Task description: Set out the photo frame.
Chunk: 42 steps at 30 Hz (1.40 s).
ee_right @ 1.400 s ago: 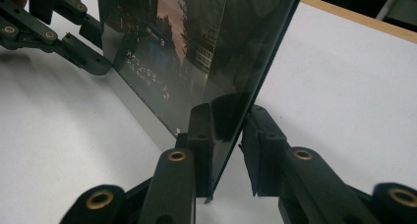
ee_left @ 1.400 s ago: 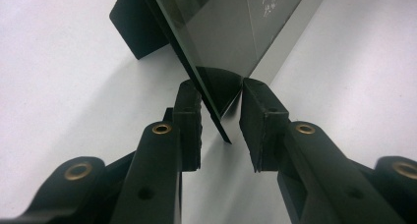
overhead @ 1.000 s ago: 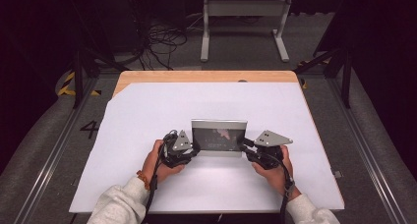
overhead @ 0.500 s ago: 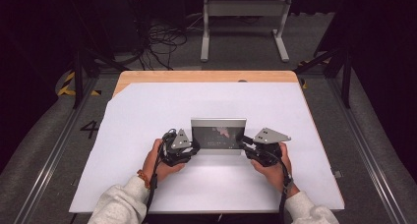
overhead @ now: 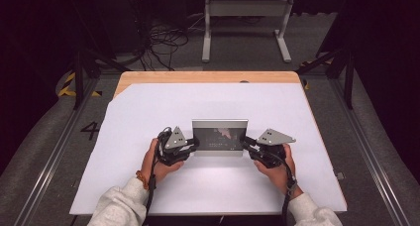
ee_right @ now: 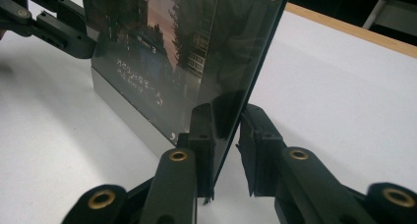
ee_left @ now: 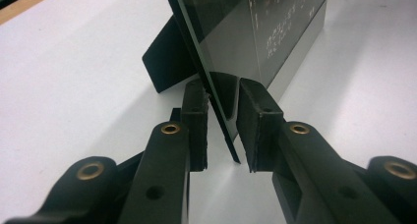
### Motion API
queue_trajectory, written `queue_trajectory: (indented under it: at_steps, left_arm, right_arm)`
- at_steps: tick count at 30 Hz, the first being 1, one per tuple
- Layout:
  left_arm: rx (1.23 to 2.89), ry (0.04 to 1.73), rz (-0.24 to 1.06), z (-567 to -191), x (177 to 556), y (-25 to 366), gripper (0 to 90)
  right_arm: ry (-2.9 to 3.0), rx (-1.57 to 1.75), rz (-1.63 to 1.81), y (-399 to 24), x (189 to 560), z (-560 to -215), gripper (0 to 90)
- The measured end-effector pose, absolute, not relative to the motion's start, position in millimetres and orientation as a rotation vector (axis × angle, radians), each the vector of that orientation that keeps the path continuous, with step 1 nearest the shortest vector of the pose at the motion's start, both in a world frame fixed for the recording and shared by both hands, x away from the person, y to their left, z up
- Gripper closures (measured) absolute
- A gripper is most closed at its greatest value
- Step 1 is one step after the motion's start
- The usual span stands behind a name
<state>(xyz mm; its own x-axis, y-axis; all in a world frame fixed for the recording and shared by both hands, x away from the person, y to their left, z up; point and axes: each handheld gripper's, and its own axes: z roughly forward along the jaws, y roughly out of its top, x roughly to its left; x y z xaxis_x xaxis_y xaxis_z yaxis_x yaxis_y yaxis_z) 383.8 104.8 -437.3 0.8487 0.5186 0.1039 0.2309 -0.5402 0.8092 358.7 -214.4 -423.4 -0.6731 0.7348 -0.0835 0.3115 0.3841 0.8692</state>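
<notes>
A glass-fronted picture frame (overhead: pixel 219 137) with a silver lower band stands upright on the white table cover, propped by a black back stand (ee_left: pixel 164 62). My left gripper (overhead: pixel 194 144) straddles the frame's left edge. In the left gripper view the thin glass edge (ee_left: pixel 275 32) runs between my jaws (ee_left: pixel 222 130), against one pad, with a slit of light at the other. My right gripper (overhead: pixel 246 142) straddles the right edge the same way (ee_right: pixel 227 145), the glass (ee_right: pixel 162 47) close against one pad. Both pairs of jaws have just been closing on the frame. The left gripper (ee_right: pixel 54 22) shows at the frame's far edge.
The white cover (overhead: pixel 148 117) spreads wide around the frame over a wooden tabletop (overhead: pixel 208 77). Beyond the table's far edge lie loose cables (overhead: pixel 158 42) and a metal stand (overhead: pixel 245 10) on the floor. Rails run along both sides.
</notes>
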Motion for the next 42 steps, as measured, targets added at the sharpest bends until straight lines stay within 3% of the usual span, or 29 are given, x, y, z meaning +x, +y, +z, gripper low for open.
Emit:
queue_trajectory:
  at_steps: [18,42]
  left_arm:
    - [2.151,0.563,0.416,-437,385,106,76.2]
    - [2.148,0.531,0.436,-430,354,136,63.2]
  right_arm:
    - [2.175,0.9,1.212,-214,358,-424,77.3]
    - [2.254,0.833,1.173,-228,337,-419,72.3]
